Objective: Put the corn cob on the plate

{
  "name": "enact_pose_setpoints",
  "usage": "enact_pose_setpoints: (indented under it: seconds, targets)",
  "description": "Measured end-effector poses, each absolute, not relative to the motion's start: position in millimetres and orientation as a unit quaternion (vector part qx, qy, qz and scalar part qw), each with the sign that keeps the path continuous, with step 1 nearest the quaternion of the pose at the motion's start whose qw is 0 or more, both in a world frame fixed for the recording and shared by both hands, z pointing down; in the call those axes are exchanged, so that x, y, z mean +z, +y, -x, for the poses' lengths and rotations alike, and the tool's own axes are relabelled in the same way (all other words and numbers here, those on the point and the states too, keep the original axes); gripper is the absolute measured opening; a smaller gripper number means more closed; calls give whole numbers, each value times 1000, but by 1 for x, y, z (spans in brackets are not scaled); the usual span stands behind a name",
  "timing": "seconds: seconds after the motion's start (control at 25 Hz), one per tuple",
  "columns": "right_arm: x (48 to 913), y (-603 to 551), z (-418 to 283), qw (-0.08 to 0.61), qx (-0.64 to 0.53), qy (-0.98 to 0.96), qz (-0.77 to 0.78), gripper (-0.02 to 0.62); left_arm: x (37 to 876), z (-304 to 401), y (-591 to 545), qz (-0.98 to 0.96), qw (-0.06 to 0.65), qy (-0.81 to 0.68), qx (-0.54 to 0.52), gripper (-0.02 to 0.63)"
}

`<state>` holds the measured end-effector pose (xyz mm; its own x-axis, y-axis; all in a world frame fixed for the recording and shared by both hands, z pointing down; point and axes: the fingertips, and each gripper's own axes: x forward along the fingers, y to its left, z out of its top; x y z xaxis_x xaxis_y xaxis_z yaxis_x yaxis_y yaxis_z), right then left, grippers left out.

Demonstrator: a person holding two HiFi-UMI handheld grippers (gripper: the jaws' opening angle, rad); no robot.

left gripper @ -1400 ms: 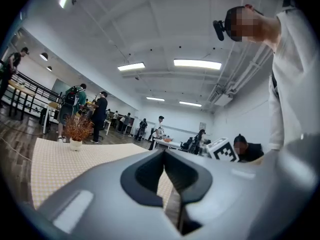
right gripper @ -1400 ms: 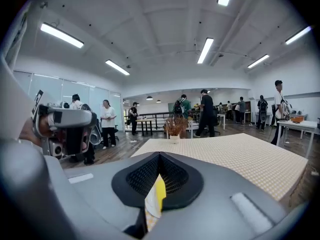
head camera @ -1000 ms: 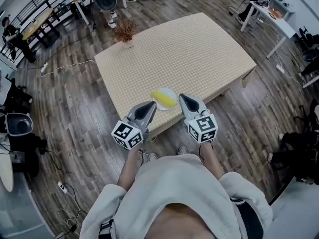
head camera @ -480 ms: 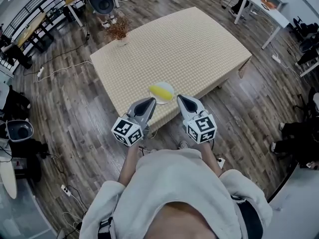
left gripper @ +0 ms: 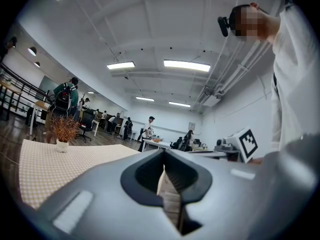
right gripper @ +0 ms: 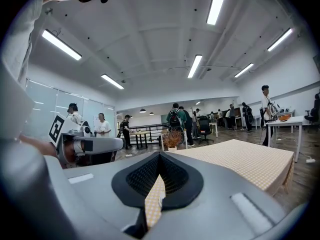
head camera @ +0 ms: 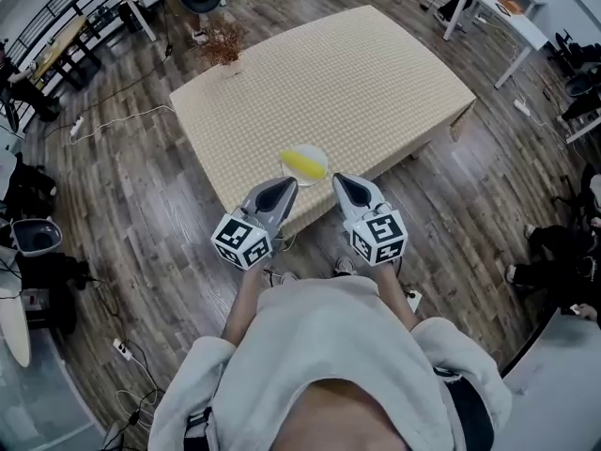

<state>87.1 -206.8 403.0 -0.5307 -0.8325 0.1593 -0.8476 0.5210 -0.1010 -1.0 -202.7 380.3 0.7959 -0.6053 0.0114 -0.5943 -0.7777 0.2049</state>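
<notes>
Yellow corn cob (head camera: 300,164) on pale plate (head camera: 323,160), left gripper (head camera: 288,185) and right gripper (head camera: 338,179) jaws clenched

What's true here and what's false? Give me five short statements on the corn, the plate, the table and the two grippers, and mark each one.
1. The corn cob lies on the plate. True.
2. The plate sits in the middle of the table. False: it sits at the table's near edge, on the person's side.
3. The right gripper holds the corn cob. False: its jaws are together with nothing between them, short of the plate.
4. The left gripper has its jaws together and holds nothing. True.
5. A potted plant stands at a far corner of the table. True.
</notes>
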Motion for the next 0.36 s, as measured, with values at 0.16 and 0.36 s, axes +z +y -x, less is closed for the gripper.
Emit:
enact_pose_setpoints:
  seconds: [0.16, 0.36]
  targets:
    - [402, -207, -86, 41, 88, -873, -479, -3, 381, 2, -202, -941, 101, -323, -26, 8]
    - [396, -222, -88, 35, 75, -877, -473, -3, 380, 0, -211, -939, 92, -329, -30, 8]
